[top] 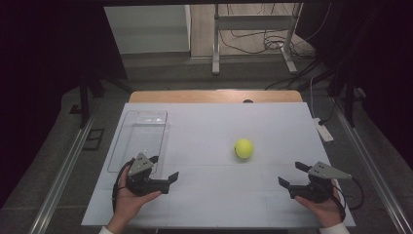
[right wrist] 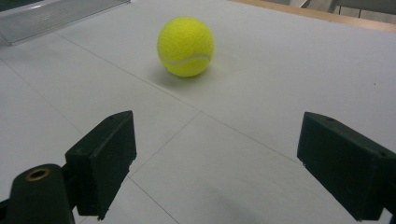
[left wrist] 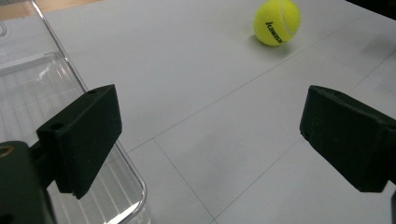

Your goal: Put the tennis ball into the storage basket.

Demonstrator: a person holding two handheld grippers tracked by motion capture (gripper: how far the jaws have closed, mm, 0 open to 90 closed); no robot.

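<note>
Object: yellow felt-covered tennis ball (top: pixel 244 148), right of frame centre in the high view, resting on the white counter (top: pixel 214 195).
Handling: likely light, springy, rolls freely.
Grip: across widest diameter.
Left claw (top: pixel 162 168): released.
Right claw (top: pixel 292 174): released, nearer.

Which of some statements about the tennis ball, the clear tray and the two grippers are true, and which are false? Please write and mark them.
1. The tennis ball lies inside the clear tray. False: it rests on the white table, apart from the tray.
2. The left gripper is open. True.
3. The right gripper holds the ball. False: its jaws are open and empty.
4. The tray is on the left side of the table. True.
5. The ball is red. False: it is yellow-green.
</note>
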